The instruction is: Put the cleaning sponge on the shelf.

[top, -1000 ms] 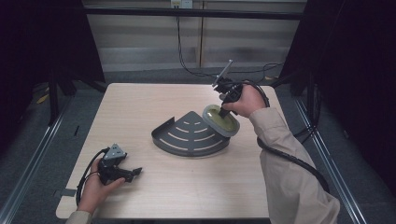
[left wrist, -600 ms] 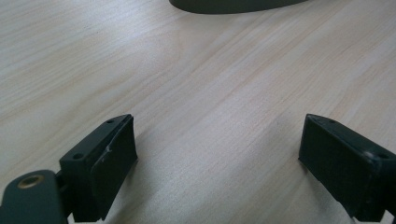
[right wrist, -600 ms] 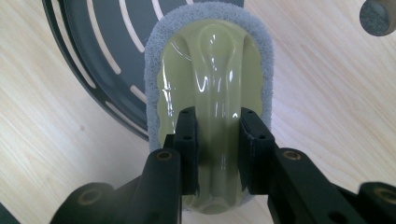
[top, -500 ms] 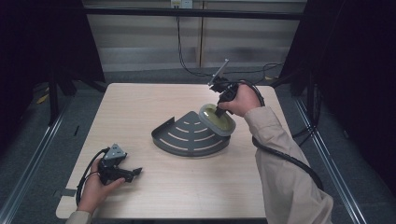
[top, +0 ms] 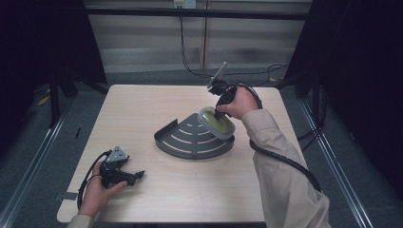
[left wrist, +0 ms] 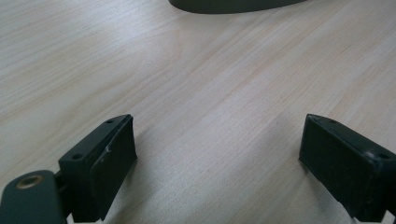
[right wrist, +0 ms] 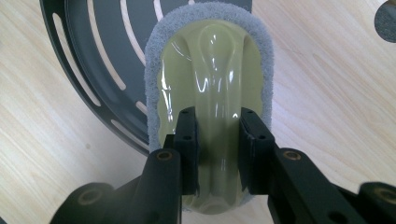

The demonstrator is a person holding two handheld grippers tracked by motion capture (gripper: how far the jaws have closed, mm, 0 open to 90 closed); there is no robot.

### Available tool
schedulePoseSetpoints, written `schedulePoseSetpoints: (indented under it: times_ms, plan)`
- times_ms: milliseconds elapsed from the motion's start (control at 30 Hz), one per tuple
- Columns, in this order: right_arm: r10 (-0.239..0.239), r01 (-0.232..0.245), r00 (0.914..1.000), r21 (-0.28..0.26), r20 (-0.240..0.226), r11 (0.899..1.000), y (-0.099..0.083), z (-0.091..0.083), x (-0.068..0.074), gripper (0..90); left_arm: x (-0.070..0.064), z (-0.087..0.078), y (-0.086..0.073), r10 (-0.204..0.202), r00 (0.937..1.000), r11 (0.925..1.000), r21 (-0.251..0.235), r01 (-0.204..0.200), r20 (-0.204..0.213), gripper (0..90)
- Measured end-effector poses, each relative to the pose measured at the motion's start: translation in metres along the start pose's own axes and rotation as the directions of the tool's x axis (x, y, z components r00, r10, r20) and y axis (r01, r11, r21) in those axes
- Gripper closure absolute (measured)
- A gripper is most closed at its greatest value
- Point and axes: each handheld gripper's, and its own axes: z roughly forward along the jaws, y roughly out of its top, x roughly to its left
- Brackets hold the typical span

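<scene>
We see the right gripper [top: 219,114] carry the scrubber [top: 216,122] a little farther over the rack's [top: 190,142] right edge.

Left gripper [left wrist: 219,158], jaws wide apart, over wooden table [left wrist: 210,84]; dark rack's edge [left wrist: 233,4] beyond.

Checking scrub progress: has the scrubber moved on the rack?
Yes. The scrubber slid slightly toward the table's far edge, over the rack's right corner.

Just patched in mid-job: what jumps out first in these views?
The right gripper, shut on a pale green scrub pad with a grey fleece rim, holds it over the right edge of the dark slotted rack at mid-table. The left gripper rests open near the table's front left corner.
</scene>
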Motion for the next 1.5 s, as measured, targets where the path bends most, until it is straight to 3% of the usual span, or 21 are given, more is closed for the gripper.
schedulePoseSetpoints:
  times_ms: [267, 900, 1500]
  plan:
    - [0.039, -0.039, 0.9992, -0.001, -0.010, 0.999, 0.003, 0.007, 0.003, 71.7, 0.000, 0.000, 0.000, 0.000, 1.0000, 1.0000, 0.000, 0.000, 0.000, 10.2]
    - [0.074, -0.074, 0.9972, 0.001, -0.001, 0.997, 0.001, 0.029, 0.003, 71.7, 0.000, 0.000, 0.000, 0.000, 1.0000, 1.0000, 0.000, 0.000, 0.001, 10.2]
    - [0.054, -0.054, 0.9984, 0.032, 0.014, 0.998, 0.002, 0.039, 0.005, 71.7, 0.000, 0.000, 0.000, 0.000, 1.0000, 1.0000, 0.000, 0.000, 0.001, 10.2]
